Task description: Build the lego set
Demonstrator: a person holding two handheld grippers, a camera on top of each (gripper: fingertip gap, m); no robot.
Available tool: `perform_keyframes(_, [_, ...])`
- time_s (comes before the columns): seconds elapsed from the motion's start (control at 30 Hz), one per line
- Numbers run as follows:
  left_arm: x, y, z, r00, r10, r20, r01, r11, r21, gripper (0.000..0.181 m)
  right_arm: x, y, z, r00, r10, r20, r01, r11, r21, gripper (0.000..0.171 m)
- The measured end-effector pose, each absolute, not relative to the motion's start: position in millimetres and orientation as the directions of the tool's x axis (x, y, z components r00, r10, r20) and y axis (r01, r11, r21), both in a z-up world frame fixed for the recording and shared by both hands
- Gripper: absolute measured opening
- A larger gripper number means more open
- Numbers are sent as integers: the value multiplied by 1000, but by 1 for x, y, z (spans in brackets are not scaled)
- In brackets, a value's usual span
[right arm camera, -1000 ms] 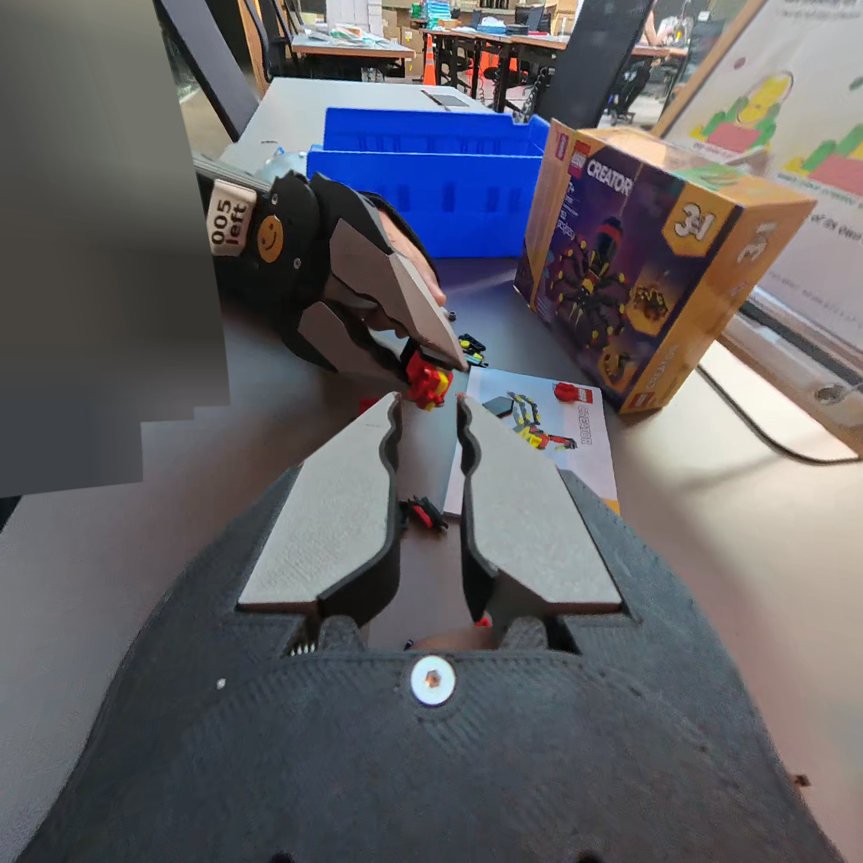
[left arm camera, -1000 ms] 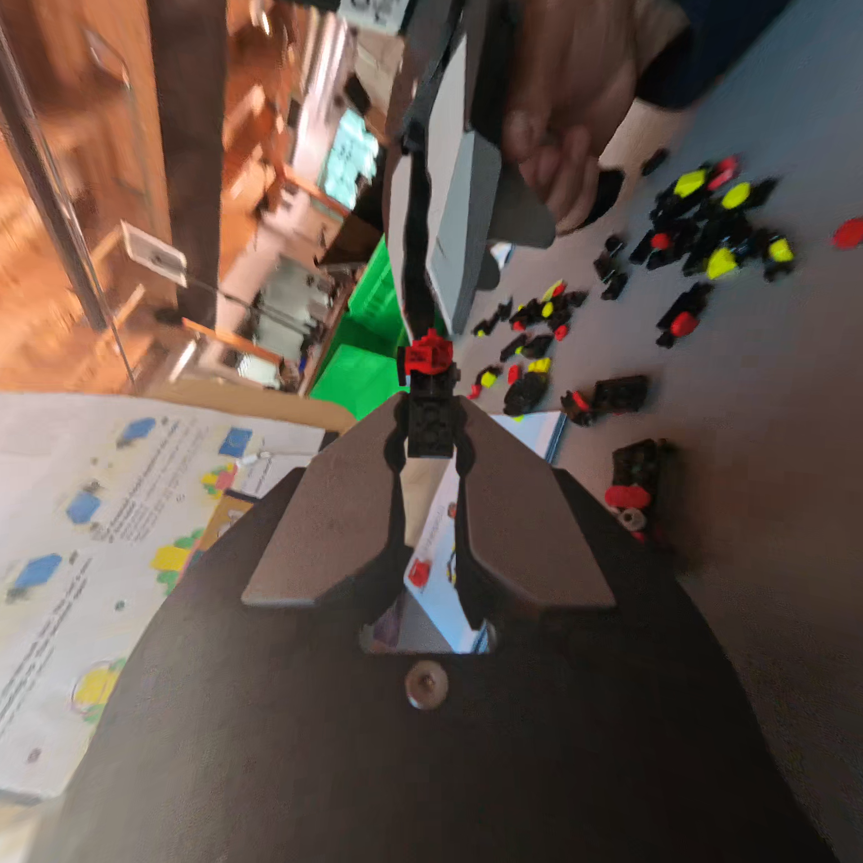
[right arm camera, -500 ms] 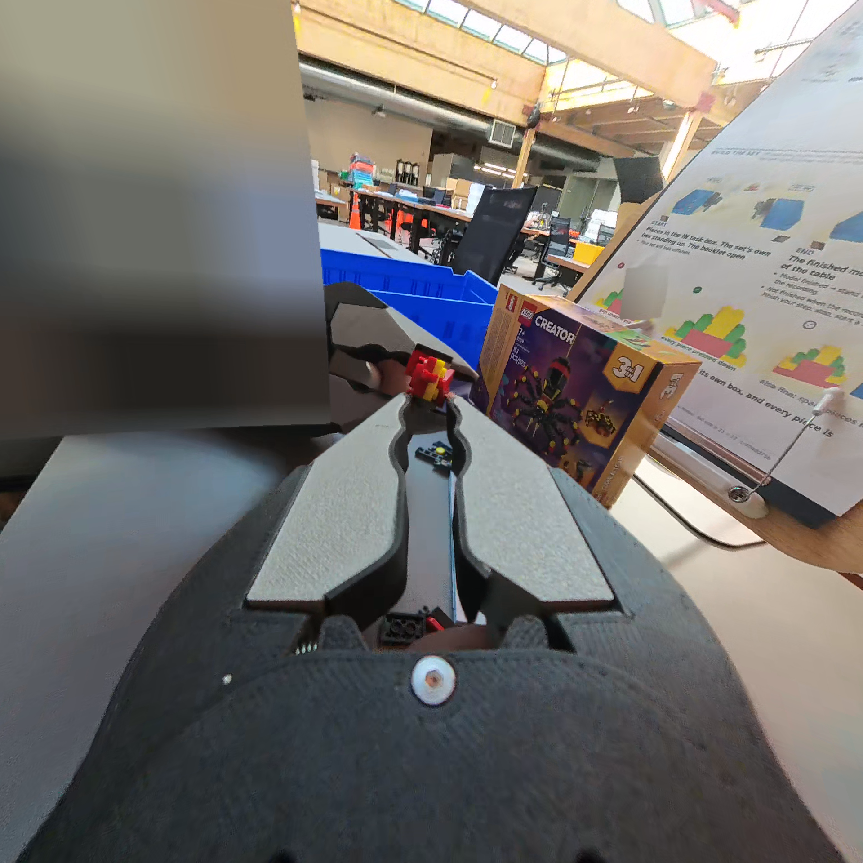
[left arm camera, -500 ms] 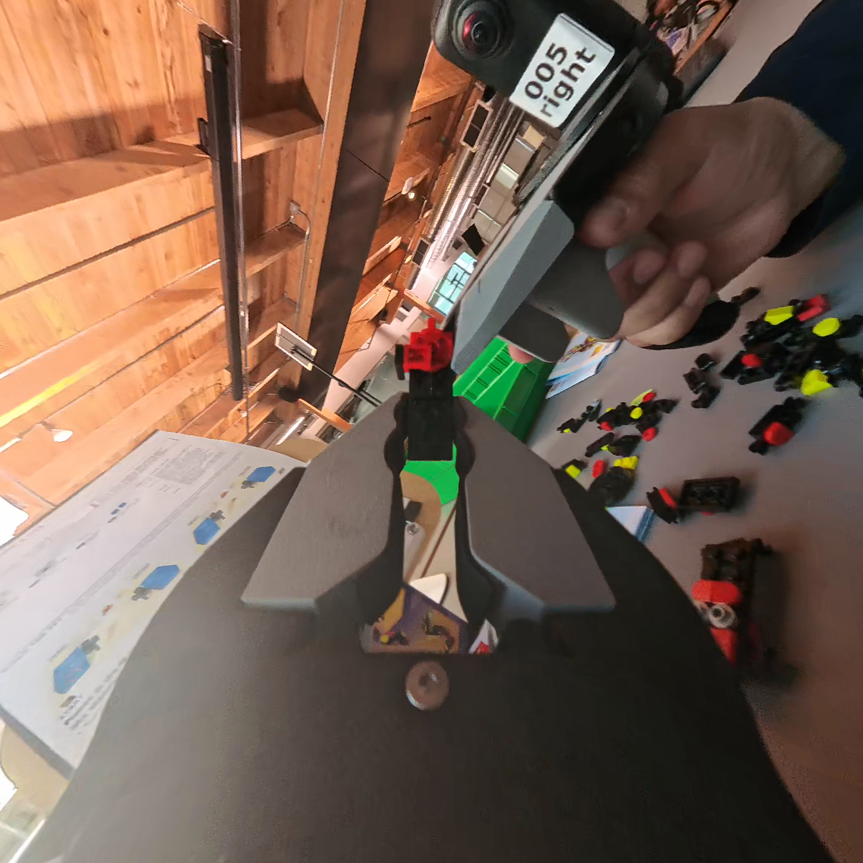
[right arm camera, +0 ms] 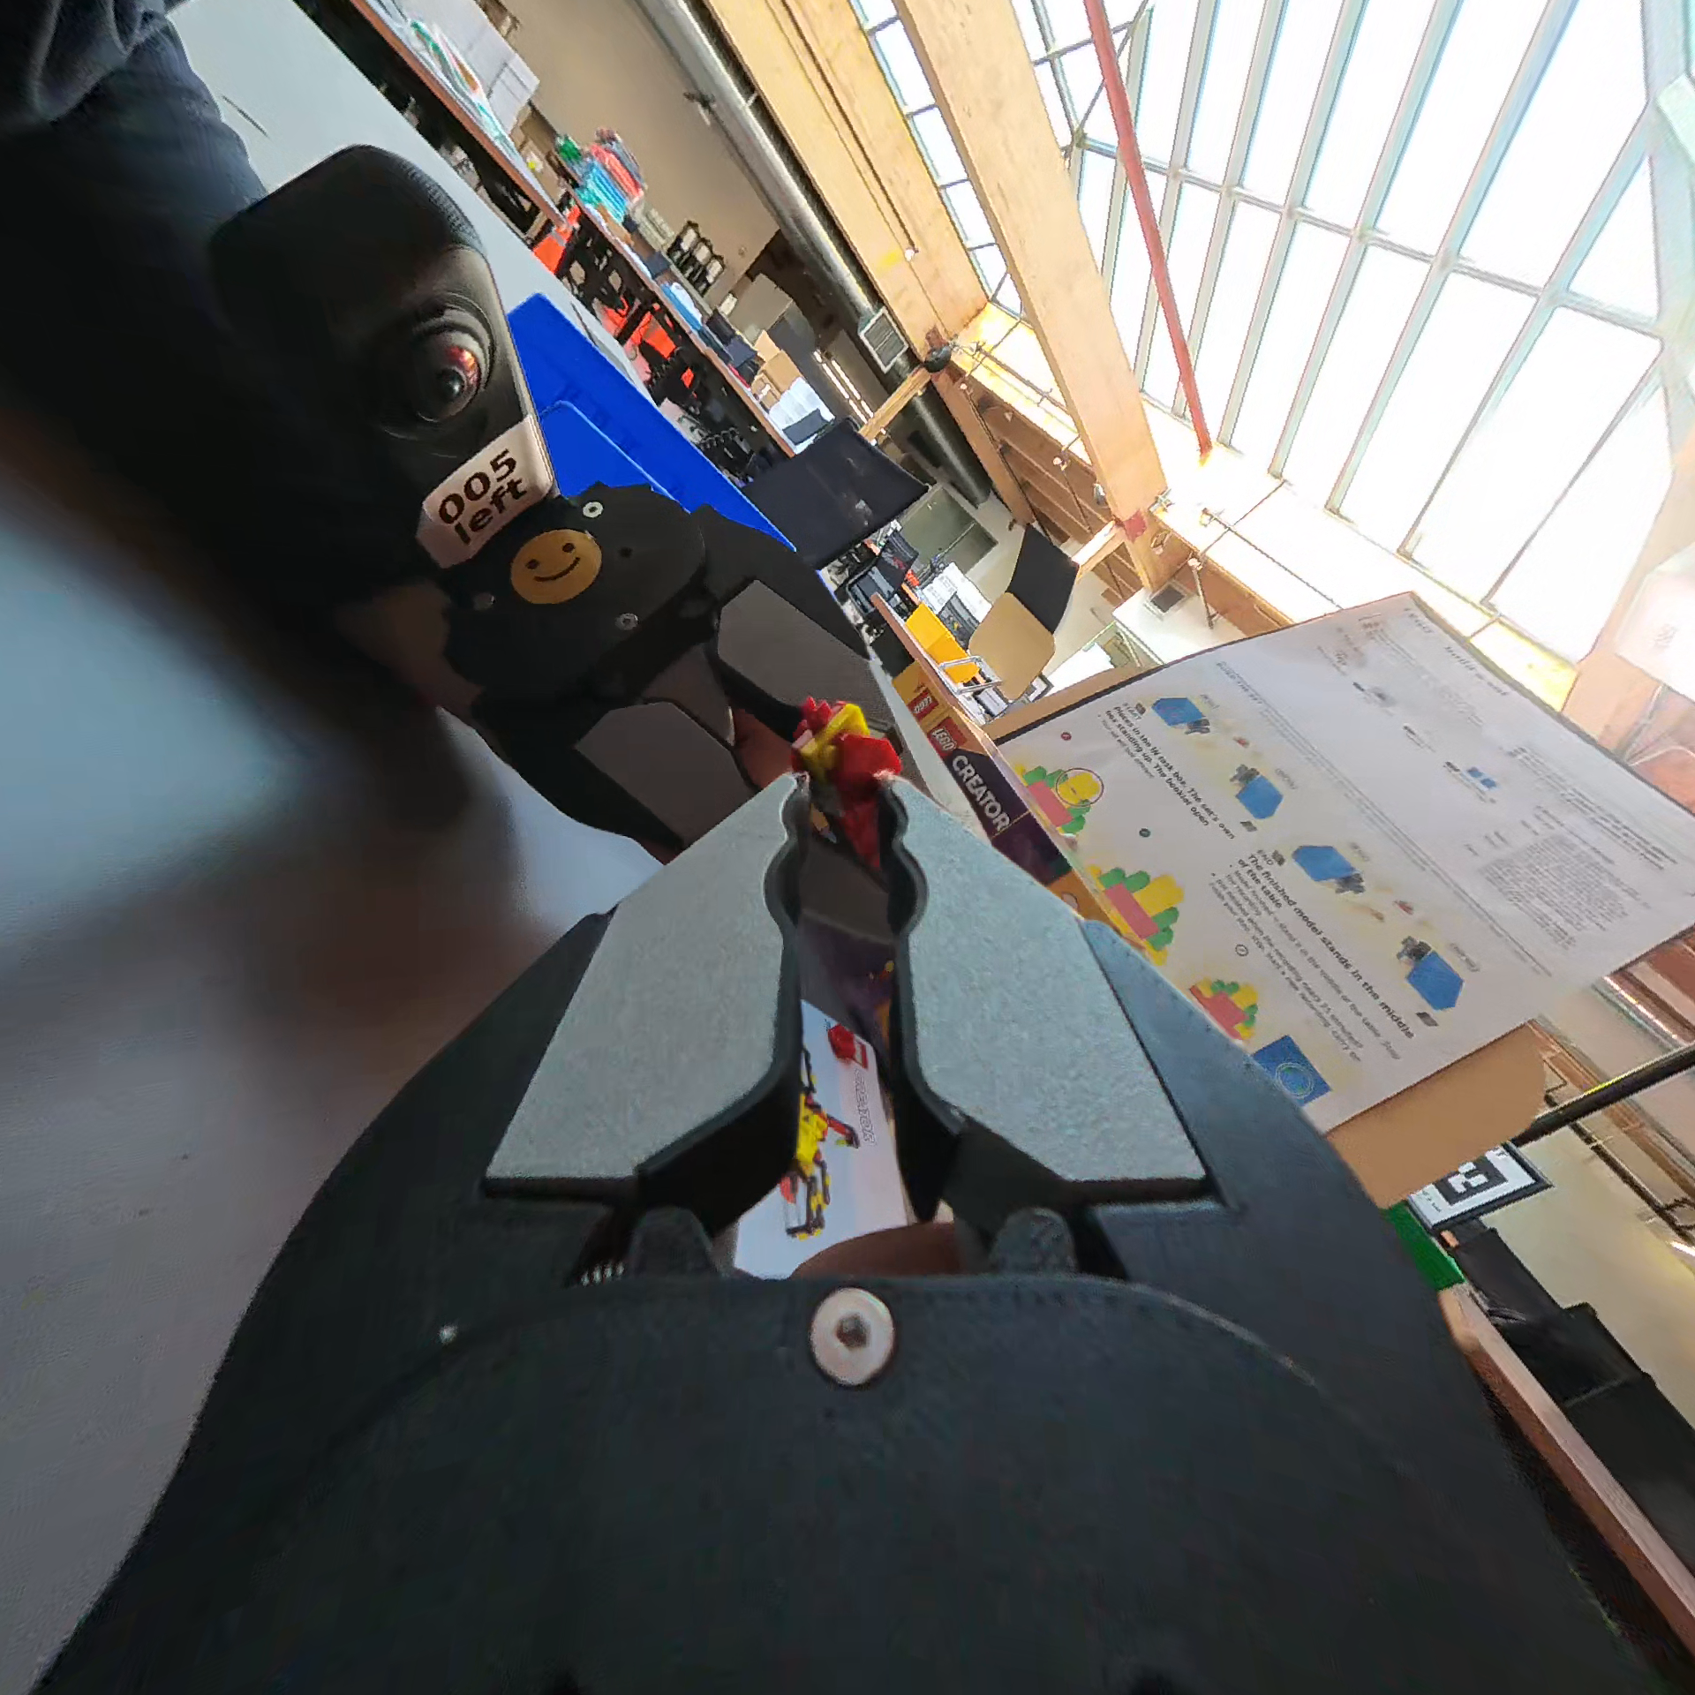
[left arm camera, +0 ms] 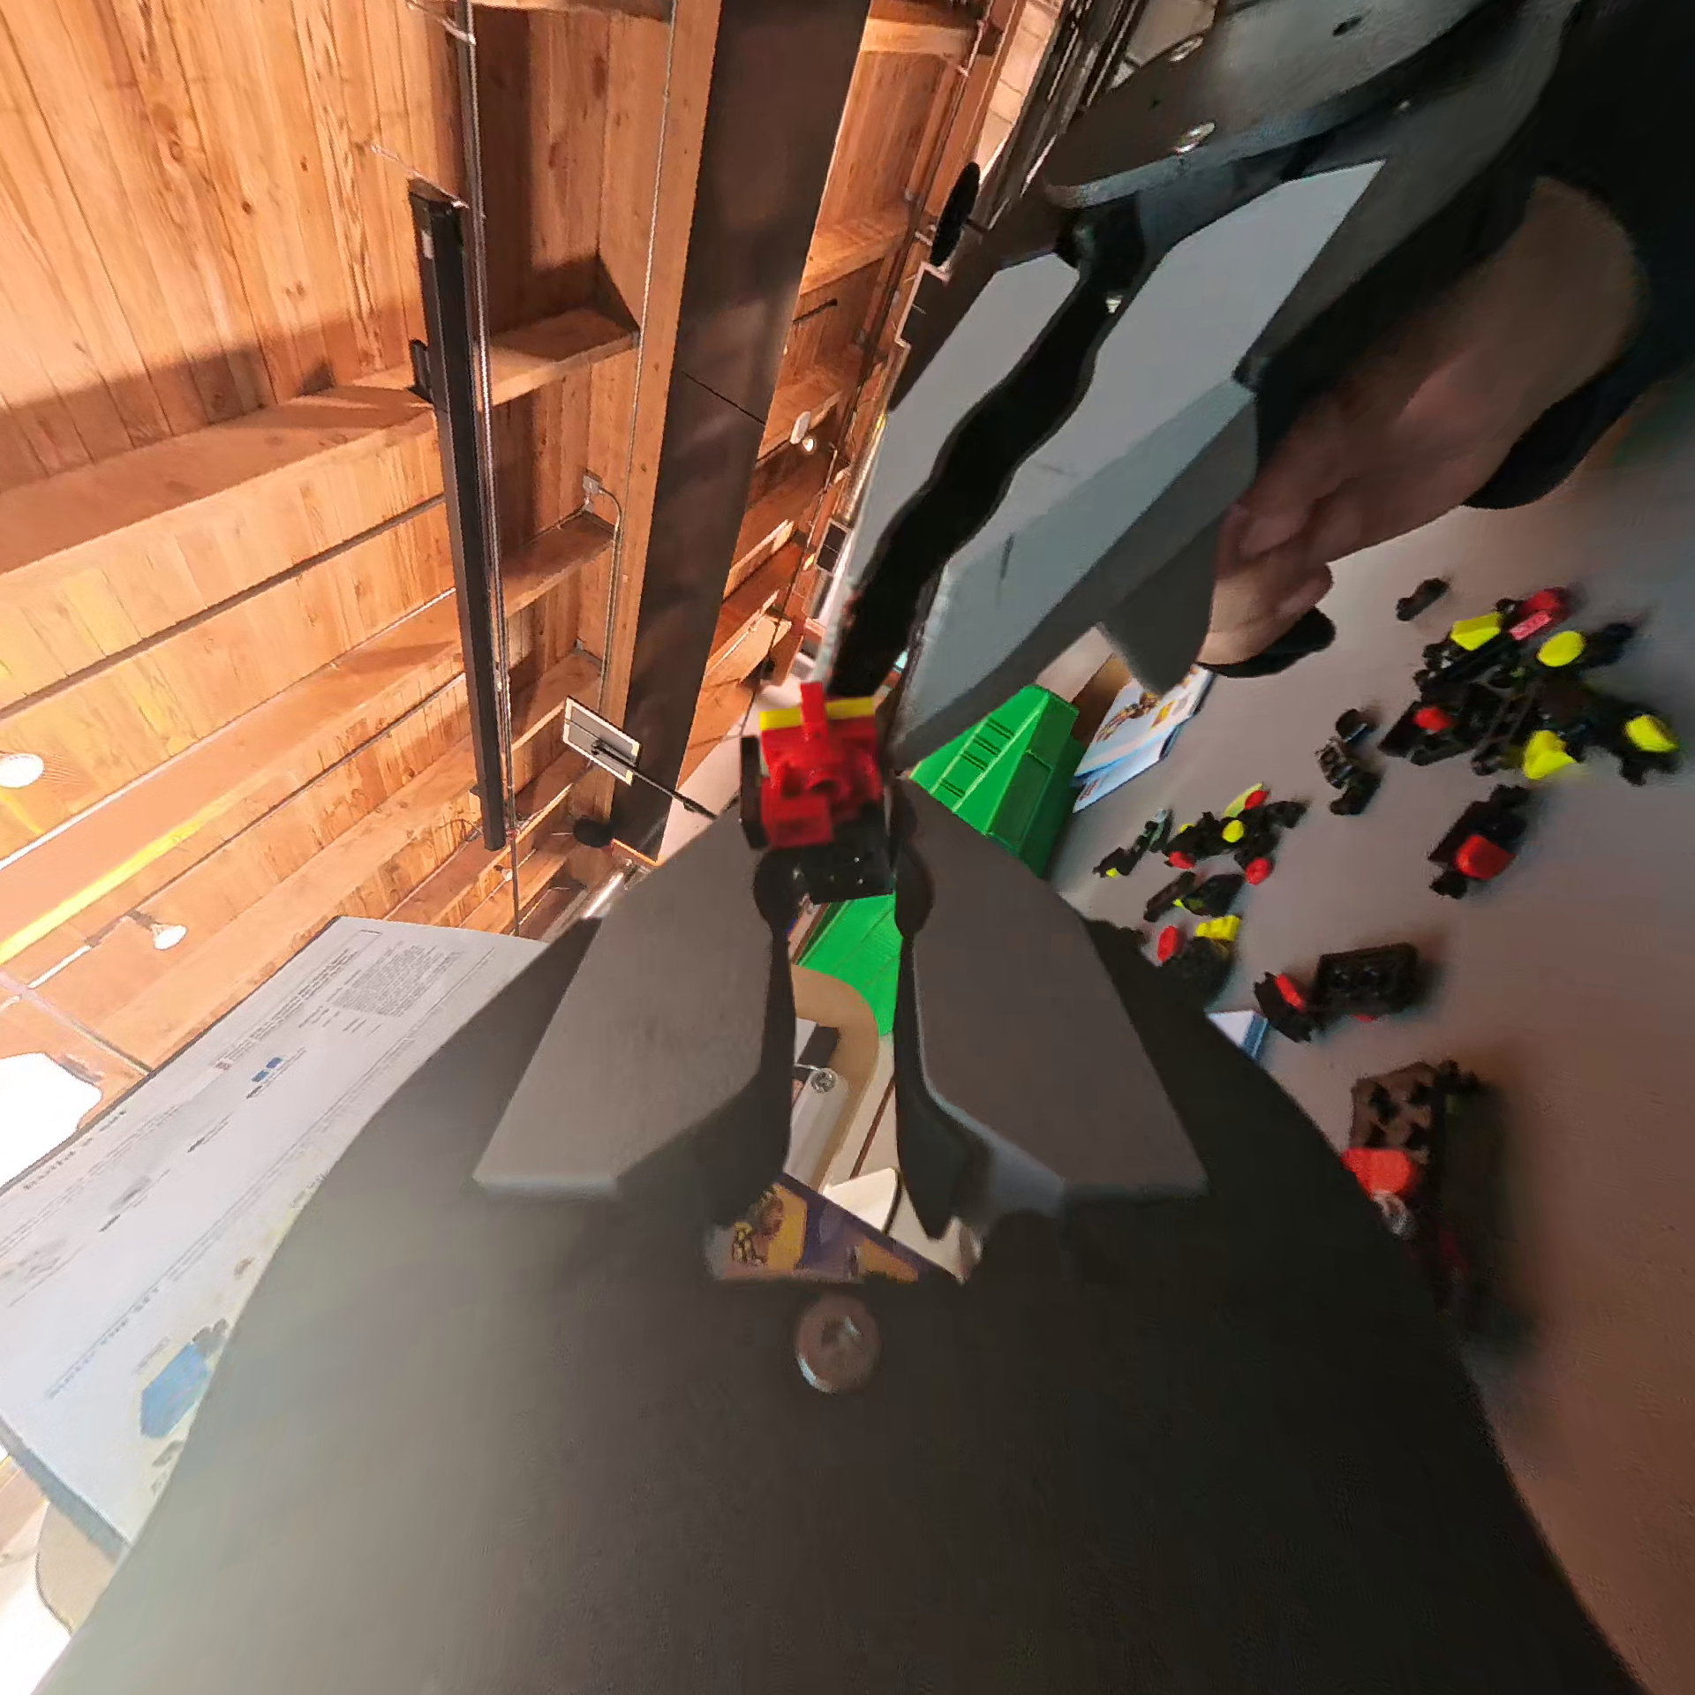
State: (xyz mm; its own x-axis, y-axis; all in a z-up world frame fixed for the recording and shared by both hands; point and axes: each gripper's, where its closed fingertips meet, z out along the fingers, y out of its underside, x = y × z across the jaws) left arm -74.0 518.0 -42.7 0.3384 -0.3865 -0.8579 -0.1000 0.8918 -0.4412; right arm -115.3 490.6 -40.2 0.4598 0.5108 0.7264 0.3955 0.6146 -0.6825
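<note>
Timber ceiling (left arm camera: 229,385), bright skylight (right arm camera: 1431,303), distant desks (right arm camera: 642,266).

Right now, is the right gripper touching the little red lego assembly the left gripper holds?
Touching. In the right wrist view, the right gripper has its fingertips closed around the red lego assembly.

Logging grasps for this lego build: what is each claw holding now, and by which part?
The left claw pinches the small red, yellow and black brick assembly by its black base. The right claw closes on its red and yellow top end.

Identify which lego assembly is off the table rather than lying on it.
The red, yellow and black assembly pinched in the left gripper; the other clusters lie loose on the table.
</note>
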Motion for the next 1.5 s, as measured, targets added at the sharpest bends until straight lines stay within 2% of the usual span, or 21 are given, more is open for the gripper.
perform_keyframes(0.2, [-72, 531, -56, 299, -412, -861, -176, 863, -474, 14, -108, 500, -48, 460, 507, 729, 436, 586, -683, 10])
perform_keyframes(0.23, [-71, 537, -60, 291, -415, -862, -212, 851, -481, 14, -106, 499, -47, 461, 521, 718, 416, 588, -694, 1])
perform_keyframes(0.33, [-72, 561, -80, 243, -395, -886, -374, 805, -461, 13, -92, 511, -41, 520, 609, 600, 326, 507, -797, 0])
perform_keyframes(0.37, [-72, 568, -86, 225, -385, -895, -424, 789, -445, 13, -86, 519, -42, 538, 656, 530, 301, 438, -847, 3])
perform_keyframes(0.4, [-73, 577, -93, 210, -373, -904, -489, 760, -428, 13, -82, 527, -47, 546, 704, 455, 287, 353, -891, 13])
perform_keyframes(0.47, [-75, 591, -105, 174, -352, -920, -593, 708, -384, 14, -78, 540, -58, 565, 750, 344, 282, 217, -935, 20])
perform_keyframes(0.53, [-74, 596, -113, 132, -329, -935, -654, 679, -332, 72, -79, 546, -68, 582, 749, 316, 300, 163, -940, 22])
perform_keyframes(0.67, [-72, 597, -126, 65, -310, -949, -740, 623, -254, 13, -89, 554, -86, 612, 723, 321, 371, 96, -923, 21])
perform_keyframes(0.73, [-69, 595, -126, 65, -323, -944, -752, 606, -259, 13, -91, 561, -99, 630, 713, 308, 408, 34, -912, 25])
perform_keyframes(0.8, [-69, 595, -127, 60, -316, -947, -773, 585, -244, 13, -91, 565, -106, 644, 710, 284, 416, -13, -909, 22])
perform_keyframes(0.93, [-70, 596, -126, 70, -327, -942, -771, 581, -259, 13, -91, 565, -103, 651, 719, 243, 377, -28, -926, 16])
perform_keyframes(1.07, [-69, 595, -126, 101, -357, -929, -740, 597, -310, 13, -86, 568, -102, 636, 766, 88, 276, -121, -953, 14])
perform_keyframes(1.13, [-65, 586, -121, 137, -414, -900, -663, 636, -394, 14, -87, 561, -95, 572, 815, 88, 248, -70, -966, 13])
perform_keyframes(1.23, [-65, 579, -118, 162, -498, -852, -597, 638, -487, 13, -86, 548, -89, 467, 851, 242, 282, 116, -952, 13])
perform_keyframes(1.3, [-65, 580, -115, 145, -436, -888, -617, 662, -426, 11, -84, 547, -87, 464, 855, 232, 256, 121, -959, 13])
perform_keyframes(1.37, [-67, 584, -108, 145, -349, -926, -652, 670, -354, 11, -85, 549, -81, 484, 867, 120, 180, 35, -983, 14])
perform_keyframes(1.43, [-68, 585, -106, 158, -352, -923, -654, 663, -365, 11, -86, 550, -78, 493, 868, 60, 134, -8, -991, 14])
perform_keyframes(1.5, [-69, 587, -108, 155, -366, -918, -665, 648, -371, 11, -86, 553, -81, 513, 854, 84, 160, 1, -987, 14])
